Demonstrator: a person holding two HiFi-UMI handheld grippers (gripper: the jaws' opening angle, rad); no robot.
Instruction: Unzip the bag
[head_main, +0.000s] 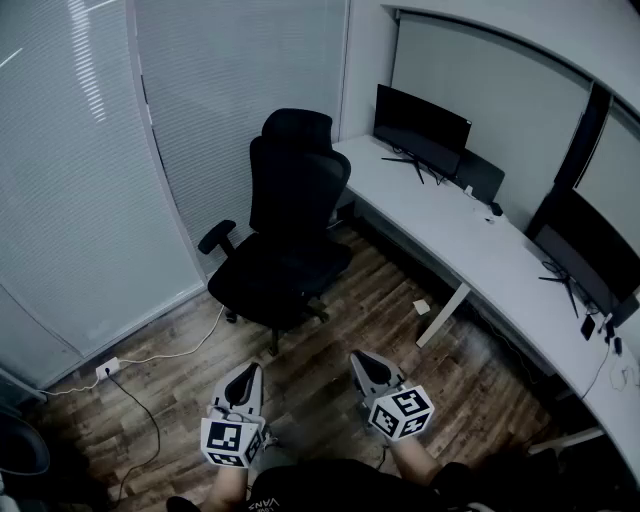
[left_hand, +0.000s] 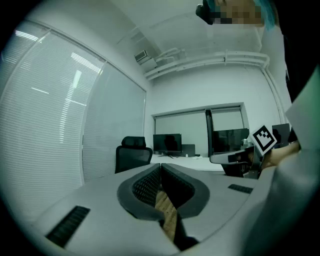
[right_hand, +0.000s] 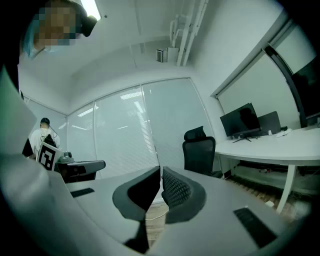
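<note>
Head view: wood floor, black office chair ahead, long white desk with monitors at right. Left claw and right claw pressed together, empty. Bag in no view.

- The head view is dimly and evenly lit in a cool tone; the white worktop is rendered brightest and the wood floor darkest.
- Only soft shadows are cast, and faint streaks of reflected light are seen on the blinds.
- Straight edges are bowed towards the borders of that view.
- Both gripper views are framed as fisheye circles with blackened corners.
- Strip-light reflections are caught on the glass wall.
- The near body of the left hand-held gripper is rendered soft.
- Glare is thrown by the ceiling lamp, and a greenish cast is seen at the left edge of the right gripper view.
</note>
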